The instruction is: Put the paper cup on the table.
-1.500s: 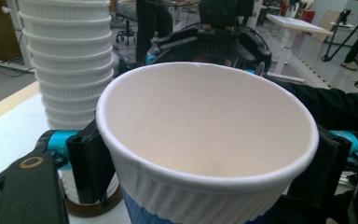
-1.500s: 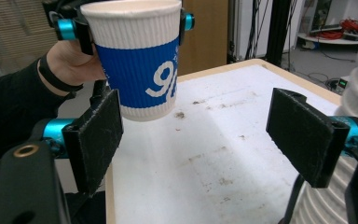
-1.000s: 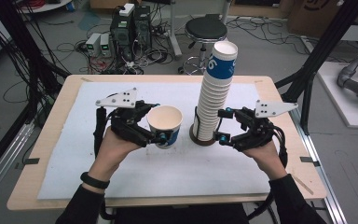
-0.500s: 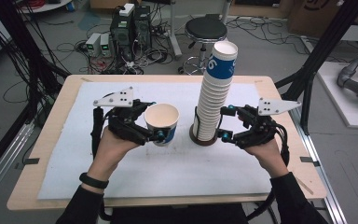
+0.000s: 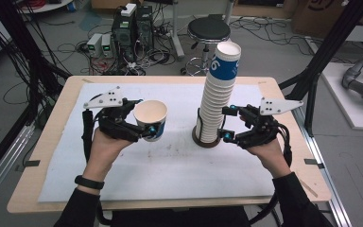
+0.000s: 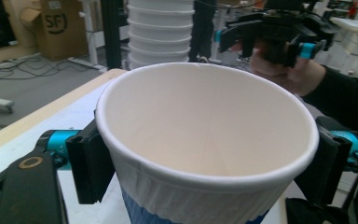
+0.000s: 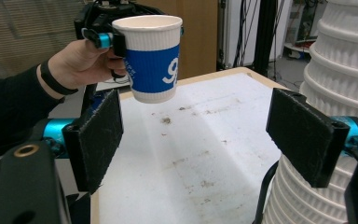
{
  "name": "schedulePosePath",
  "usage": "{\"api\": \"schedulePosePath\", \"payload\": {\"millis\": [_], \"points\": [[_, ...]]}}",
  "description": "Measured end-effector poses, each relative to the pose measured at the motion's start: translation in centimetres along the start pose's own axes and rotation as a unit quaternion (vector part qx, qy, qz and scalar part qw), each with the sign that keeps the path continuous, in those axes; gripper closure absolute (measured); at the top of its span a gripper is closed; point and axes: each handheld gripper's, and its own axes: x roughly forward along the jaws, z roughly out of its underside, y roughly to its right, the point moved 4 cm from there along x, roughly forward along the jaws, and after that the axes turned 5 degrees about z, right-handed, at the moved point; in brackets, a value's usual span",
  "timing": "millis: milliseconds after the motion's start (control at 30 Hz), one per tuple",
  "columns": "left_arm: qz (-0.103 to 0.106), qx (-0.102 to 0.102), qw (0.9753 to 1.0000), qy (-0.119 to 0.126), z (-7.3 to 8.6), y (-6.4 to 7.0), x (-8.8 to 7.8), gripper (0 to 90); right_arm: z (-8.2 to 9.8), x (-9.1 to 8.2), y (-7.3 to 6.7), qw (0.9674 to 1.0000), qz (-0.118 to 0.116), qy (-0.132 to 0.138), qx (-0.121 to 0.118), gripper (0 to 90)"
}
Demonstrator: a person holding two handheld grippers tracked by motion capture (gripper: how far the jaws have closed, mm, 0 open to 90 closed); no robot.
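Shifted left, upright white cup with blue band.

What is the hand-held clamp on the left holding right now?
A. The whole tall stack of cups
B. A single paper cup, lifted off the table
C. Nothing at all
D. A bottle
B: the left gripper has its pads pressed on either side of a single paper cup, which hangs clear above the table, apart from the cup stack.

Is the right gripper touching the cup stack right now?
Apart. In the right gripper view the right gripper is open, its pads clear of the cup stack; white mat lies between them.
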Motion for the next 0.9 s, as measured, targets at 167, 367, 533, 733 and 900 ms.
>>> {"api": "schedulePosePath", "payload": {"millis": [167, 367, 533, 733, 900], "points": [[-0.029, 0.001, 0.9996, -0.002, 0.8, -0.9, -0.6, 19.8, 0.0, 0.1, 0.1, 1.0, 0.0, 0.001, 0.0, 18.9], [-0.06, 0.0, 0.9982, -0.001, 1.7, -2.1, -1.2, 19.9, -0.1, 0.1, 0.2, 1.0, 0.0, 0.003, -0.001, 19.0], [-0.077, -0.004, 0.997, 0.003, 2.6, -3.0, -1.2, 19.9, -0.1, 0.1, 0.2, 1.0, 0.0, 0.002, -0.001, 19.0], [-0.099, -0.017, 0.9949, 0.009, 4.0, -4.2, -1.2, 19.9, -0.1, 0.1, 0.2, 1.0, 0.0, 0.003, -0.002, 19.0], [-0.116, -0.025, 0.9929, 0.015, 5.1, -5.1, -1.3, 19.9, -0.1, 0.2, 0.2, 1.0, 0.0, 0.004, -0.003, 19.0]]}}
